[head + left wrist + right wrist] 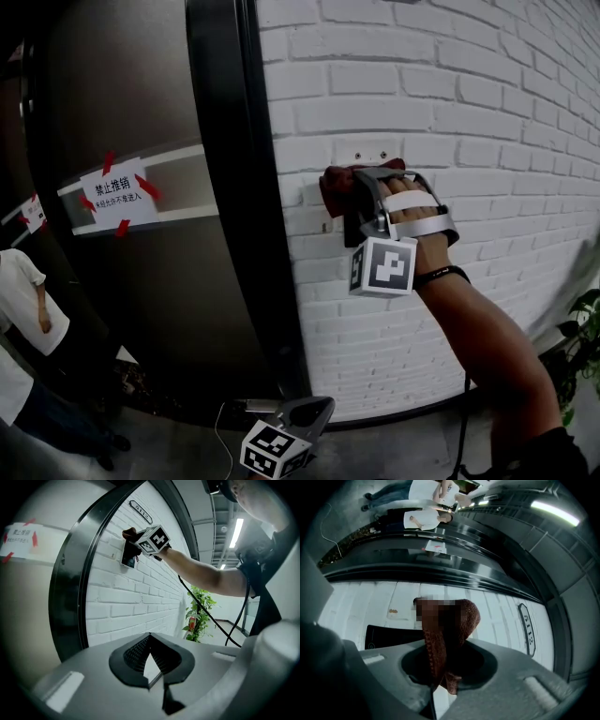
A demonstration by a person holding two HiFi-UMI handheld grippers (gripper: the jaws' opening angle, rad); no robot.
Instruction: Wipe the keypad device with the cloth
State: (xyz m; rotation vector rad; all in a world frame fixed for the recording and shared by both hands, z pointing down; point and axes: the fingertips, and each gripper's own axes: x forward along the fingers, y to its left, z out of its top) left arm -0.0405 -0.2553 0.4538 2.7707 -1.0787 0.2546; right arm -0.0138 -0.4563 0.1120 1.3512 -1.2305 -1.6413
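A black keypad device (351,232) is fixed to the white brick wall (469,94); my right gripper hides most of it in the head view. That right gripper (349,202) is shut on a dark red cloth (337,183) and holds it against the wall at the device's upper edge. In the right gripper view the cloth (452,620) hangs out of the gripper (440,686), with the device (389,637) just to its left. My left gripper (307,414) hangs low near the floor, shut and holding nothing. From it I see the device (127,557), the cloth (129,533) and its own jaws (151,677).
A dark metal door with a thick black frame (234,187) stands left of the device and carries a paper notice (117,195) taped in red. A person (23,309) stands at far left. A cable (223,427) lies on the floor. A potted plant (581,328) is at right.
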